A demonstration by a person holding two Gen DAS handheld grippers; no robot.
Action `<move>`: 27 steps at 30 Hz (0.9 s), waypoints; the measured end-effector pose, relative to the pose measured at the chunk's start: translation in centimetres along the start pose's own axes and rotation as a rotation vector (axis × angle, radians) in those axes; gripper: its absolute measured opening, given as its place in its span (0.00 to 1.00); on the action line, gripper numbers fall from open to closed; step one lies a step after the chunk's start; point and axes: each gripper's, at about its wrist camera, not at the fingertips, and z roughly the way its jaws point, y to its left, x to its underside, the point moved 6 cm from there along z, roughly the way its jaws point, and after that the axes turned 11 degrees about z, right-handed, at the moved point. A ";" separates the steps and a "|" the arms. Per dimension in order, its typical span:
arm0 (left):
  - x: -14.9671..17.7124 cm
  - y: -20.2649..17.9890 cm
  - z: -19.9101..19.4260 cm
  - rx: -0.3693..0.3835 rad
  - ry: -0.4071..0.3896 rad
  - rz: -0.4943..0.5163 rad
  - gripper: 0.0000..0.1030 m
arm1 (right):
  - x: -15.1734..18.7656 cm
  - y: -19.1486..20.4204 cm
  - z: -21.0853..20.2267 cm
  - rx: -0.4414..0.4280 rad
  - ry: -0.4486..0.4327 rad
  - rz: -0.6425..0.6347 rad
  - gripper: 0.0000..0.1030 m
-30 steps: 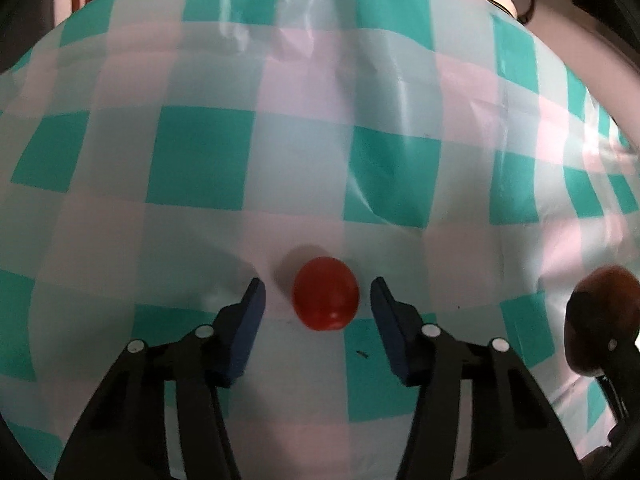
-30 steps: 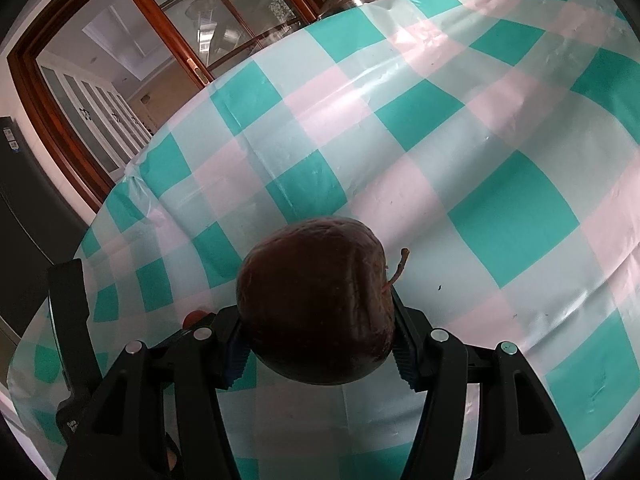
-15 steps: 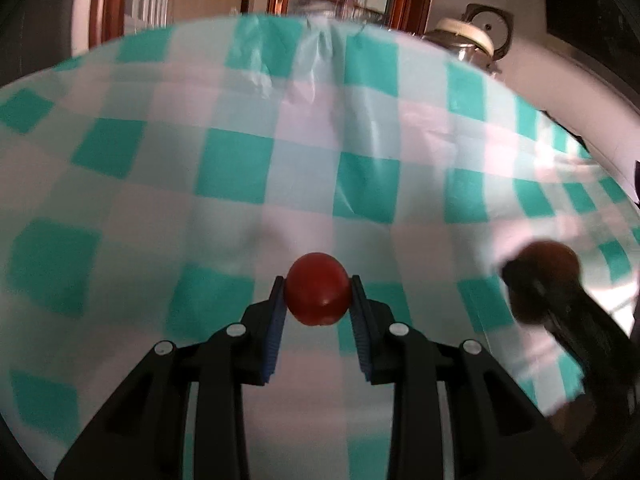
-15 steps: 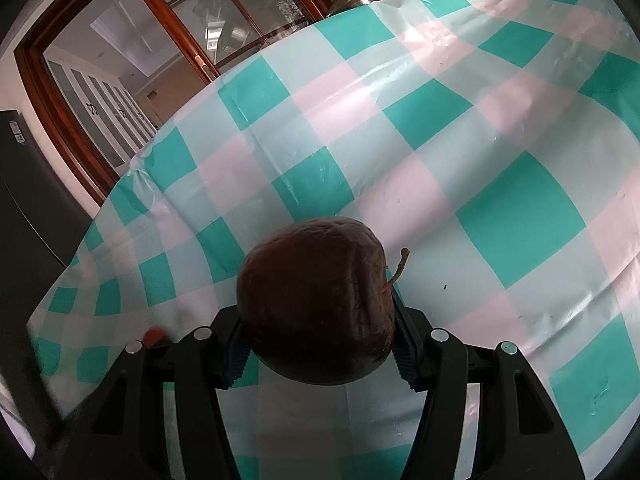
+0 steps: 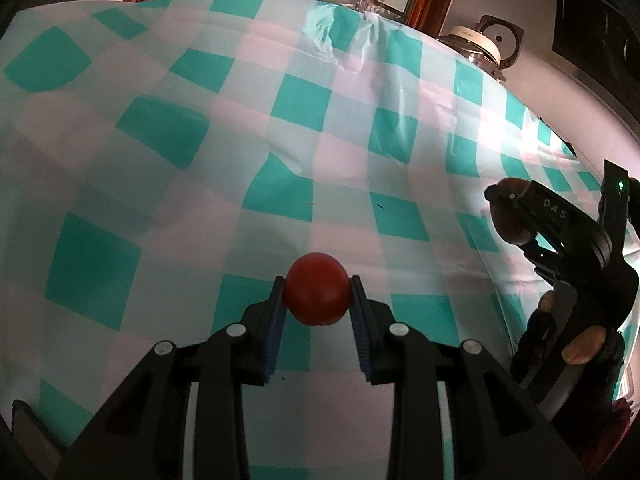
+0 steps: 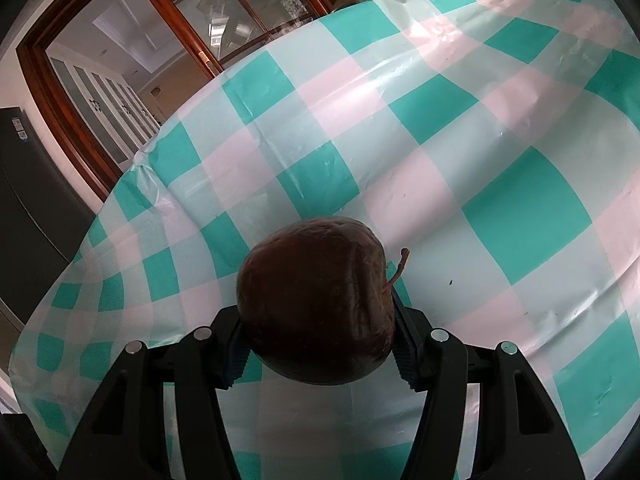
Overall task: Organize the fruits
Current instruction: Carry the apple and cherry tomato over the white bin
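A table under a glossy checked tablecloth (image 5: 224, 128) of teal, pink and pale squares fills both wrist views, creased and puckered along its far edge. Beyond that edge stand wood-framed glass doors (image 6: 160, 40) and a domed white appliance (image 5: 474, 42) at the table's far corner; what it holds cannot be seen.

Largest of the task's things is a dark red, almost brown apple (image 6: 316, 300), raised above the cloth in the right gripper (image 6: 318, 336). The jaws are partly parted and their ribbed blue pads press on the apple's two sides. The apple lies tipped on its side — its stem (image 6: 398, 270) points to the right in the right wrist view and slightly up, so its stem axis runs roughly across the jaws. In the left wrist view the same gripper (image 5: 516, 216) appears at the right edge, apple (image 5: 510, 224) in its tip, with the person's fingertips (image 5: 580, 344) wrapped round its handle.

Smaller is a round red tomato (image 5: 318, 294), clear of the cloth in the left gripper (image 5: 318, 300). The jaws are drawn in close, blue pads (image 5: 276, 320) pressed against its left and right flanks. It is nearly spherical, so no long axis or pointing end can be told.
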 end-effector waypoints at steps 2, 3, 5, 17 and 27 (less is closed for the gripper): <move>-0.1 0.0 0.4 0.003 0.008 -0.009 0.30 | 0.0 -0.1 0.0 0.000 -0.001 0.005 0.56; 0.0 0.1 0.4 0.007 0.011 -0.018 0.30 | 0.0 -0.1 0.1 0.002 0.002 0.007 0.56; -0.2 0.2 0.5 -0.004 0.010 -0.019 0.30 | 0.0 -0.2 0.2 0.005 0.004 0.008 0.56; -0.8 -0.4 -0.2 -0.024 -0.017 0.006 0.30 | 1.8 -1.3 -2.6 0.000 0.014 0.114 0.56; 0.8 -4.2 -3.6 0.029 -0.063 0.114 0.30 | 8.3 -3.5 -16.5 0.065 -0.057 -0.002 0.56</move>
